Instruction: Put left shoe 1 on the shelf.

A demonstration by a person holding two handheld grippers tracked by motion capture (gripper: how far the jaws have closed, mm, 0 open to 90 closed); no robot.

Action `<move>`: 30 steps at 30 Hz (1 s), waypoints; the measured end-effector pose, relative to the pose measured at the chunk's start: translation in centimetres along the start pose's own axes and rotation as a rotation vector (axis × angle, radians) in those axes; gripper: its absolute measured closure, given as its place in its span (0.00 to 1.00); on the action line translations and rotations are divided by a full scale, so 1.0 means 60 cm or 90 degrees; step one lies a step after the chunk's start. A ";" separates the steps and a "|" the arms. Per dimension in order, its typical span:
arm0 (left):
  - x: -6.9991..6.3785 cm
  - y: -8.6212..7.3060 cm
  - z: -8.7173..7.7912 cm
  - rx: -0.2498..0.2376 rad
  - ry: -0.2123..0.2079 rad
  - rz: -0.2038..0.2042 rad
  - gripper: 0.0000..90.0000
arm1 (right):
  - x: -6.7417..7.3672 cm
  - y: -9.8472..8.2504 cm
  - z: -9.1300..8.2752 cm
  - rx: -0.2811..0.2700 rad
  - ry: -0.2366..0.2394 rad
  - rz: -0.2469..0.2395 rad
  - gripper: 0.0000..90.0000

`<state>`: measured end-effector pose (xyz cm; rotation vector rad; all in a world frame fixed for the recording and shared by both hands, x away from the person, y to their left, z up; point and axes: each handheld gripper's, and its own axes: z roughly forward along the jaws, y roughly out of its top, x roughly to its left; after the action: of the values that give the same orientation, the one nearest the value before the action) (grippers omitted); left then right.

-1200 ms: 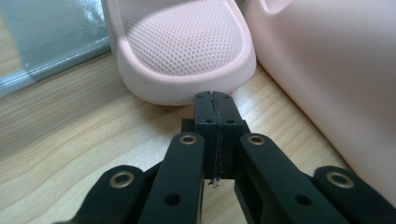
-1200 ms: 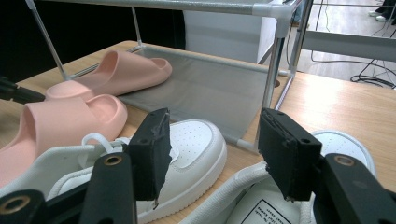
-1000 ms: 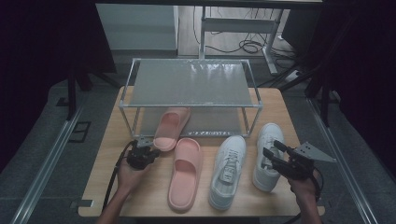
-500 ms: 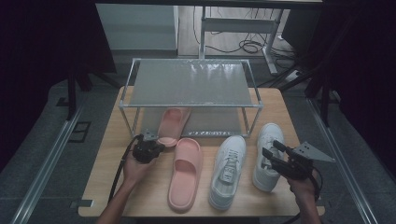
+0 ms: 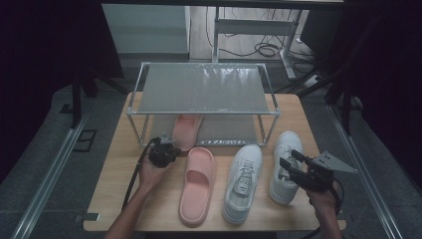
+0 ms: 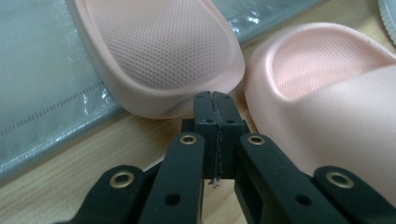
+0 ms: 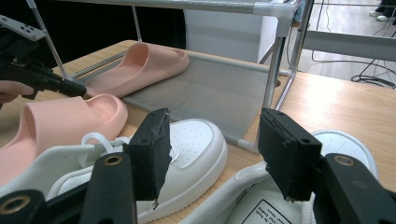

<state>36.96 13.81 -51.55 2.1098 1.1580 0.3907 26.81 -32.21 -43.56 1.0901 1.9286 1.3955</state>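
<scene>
Jaws of the left gripper are pressed together with nothing between them, their tips touching the heel rim of the pink slipper at the upper centre of the left gripper view, half on the rack's lower shelf. Lower right in the high view, the right gripper stands wide open above a white sneaker.

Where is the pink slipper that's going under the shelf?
In the high view, that pink slipper lies on the rack's lower shelf, left side, heel poking out toward the shut left tongs and the other slipper.
</scene>
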 end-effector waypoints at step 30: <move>0.002 0.035 0.050 -0.006 0.010 -0.012 1.00 | -0.001 0.000 0.000 0.000 0.000 0.000 0.49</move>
<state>40.00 11.87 -52.24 2.0901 1.1821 0.4047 26.84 -32.29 -43.56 1.0900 1.9288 1.3957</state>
